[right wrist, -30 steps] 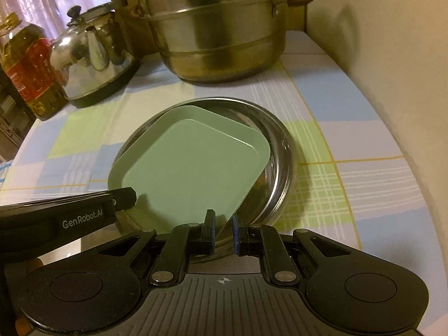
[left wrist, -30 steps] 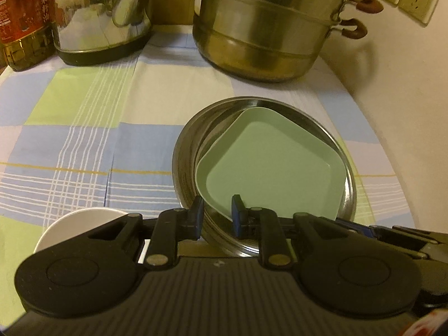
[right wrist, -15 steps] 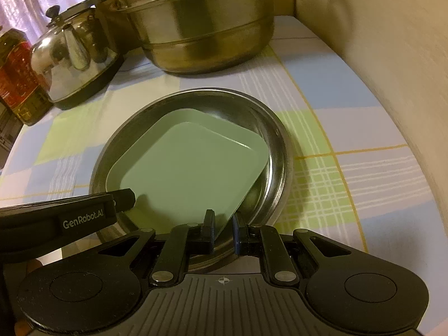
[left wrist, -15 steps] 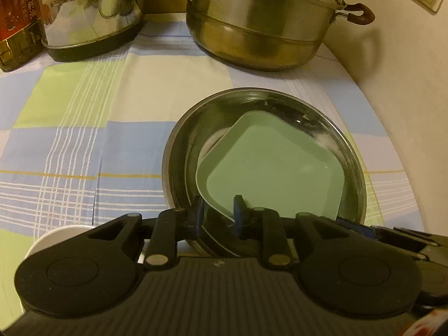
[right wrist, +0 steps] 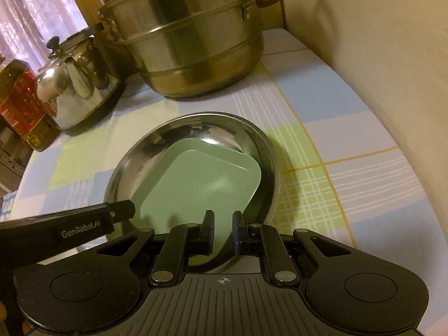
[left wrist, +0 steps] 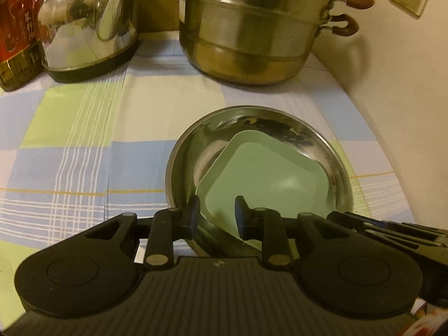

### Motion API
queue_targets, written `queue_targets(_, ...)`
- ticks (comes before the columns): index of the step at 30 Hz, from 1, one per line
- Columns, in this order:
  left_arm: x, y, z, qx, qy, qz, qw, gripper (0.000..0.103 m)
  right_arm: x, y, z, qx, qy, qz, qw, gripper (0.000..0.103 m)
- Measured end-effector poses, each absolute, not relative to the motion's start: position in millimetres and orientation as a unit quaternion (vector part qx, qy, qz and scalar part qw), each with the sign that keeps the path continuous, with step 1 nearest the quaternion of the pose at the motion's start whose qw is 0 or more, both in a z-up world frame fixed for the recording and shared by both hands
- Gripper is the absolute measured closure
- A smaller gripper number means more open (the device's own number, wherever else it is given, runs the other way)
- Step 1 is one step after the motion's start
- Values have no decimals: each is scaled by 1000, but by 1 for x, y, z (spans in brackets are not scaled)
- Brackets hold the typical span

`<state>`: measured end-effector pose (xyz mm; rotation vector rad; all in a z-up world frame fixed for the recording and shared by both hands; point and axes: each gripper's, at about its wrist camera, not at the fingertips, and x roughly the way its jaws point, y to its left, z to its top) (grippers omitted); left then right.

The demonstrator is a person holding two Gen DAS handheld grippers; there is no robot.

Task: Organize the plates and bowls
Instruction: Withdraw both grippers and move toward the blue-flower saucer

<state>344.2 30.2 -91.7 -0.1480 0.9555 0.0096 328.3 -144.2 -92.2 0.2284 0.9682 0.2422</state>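
The left gripper (left wrist: 217, 214) has its two fingers a little apart, straddling the near rim of a round steel plate (left wrist: 340, 173), one finger outside the rim and one inside over the green plate; whether they press the metal cannot be told. The right gripper (right wrist: 222, 231) holds its fingers close together on the near edge of a square green plate (right wrist: 201, 187), apparently pinching it, though actual contact is hard to confirm. The green plate lies tilted inside the steel plate, its far corner resting against the steel wall, its near edge raised toward the right gripper. The steel plate sits on a checked tablecloth (left wrist: 84, 128) of blue, green and white. Farther back stand a large stacked steel steamer pot (left wrist: 252, 33), a shiny kettle (left wrist: 86, 25) and an oil bottle (left wrist: 15, 28). The green plate looks like light, stiff plastic or melamine with a smooth, likely slippery surface, so its thin rim seems the best hold. The steel plate seems rigid, heavier and slick, best taken at its rolled rim.
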Motion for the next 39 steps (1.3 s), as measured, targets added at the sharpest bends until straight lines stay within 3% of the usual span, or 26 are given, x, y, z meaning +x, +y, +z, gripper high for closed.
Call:
queue_targets(4,329,32,-77,-71,455,-3,888,79,314,-150,-79,120,455,123,874,88)
queue_targets(9,302,32,-59,-64,453,-7,889,79,288,-156,-60,136,443,133,876,73)
queue_targets(12,282,33,-50,-63,452,-6,890,79,269,-159,-51,144,437,140,877,69)
queue_targets(39,99,14,-25,-68,465,10,883,79,105,-186,-26,122,452,189,863,64)
